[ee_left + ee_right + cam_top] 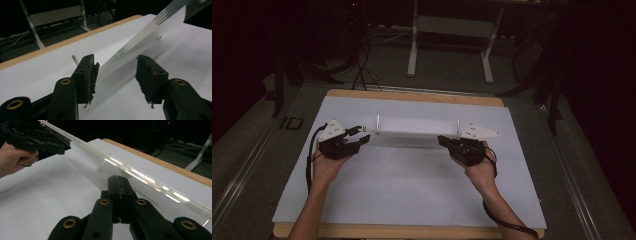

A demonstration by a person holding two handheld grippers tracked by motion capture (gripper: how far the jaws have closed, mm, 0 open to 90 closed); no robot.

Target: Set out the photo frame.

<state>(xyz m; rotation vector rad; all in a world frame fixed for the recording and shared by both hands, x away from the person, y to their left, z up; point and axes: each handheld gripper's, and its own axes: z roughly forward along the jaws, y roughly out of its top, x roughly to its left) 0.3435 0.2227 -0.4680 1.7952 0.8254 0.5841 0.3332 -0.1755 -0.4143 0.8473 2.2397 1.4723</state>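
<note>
Across the middle of the high view, a clear plastic panel [417, 129] runs left to right. Left gripper [360, 136] jaws are spread around its end; right gripper [443, 141] jaws are pressed together.

My black left gripper [116, 75] has brass-coloured rivets and a red streak on one pad. Between my fingers lies a clear, colourless acrylic panel [150, 32]. Below them the table [412, 200] is white, edged in light wood.
</note>
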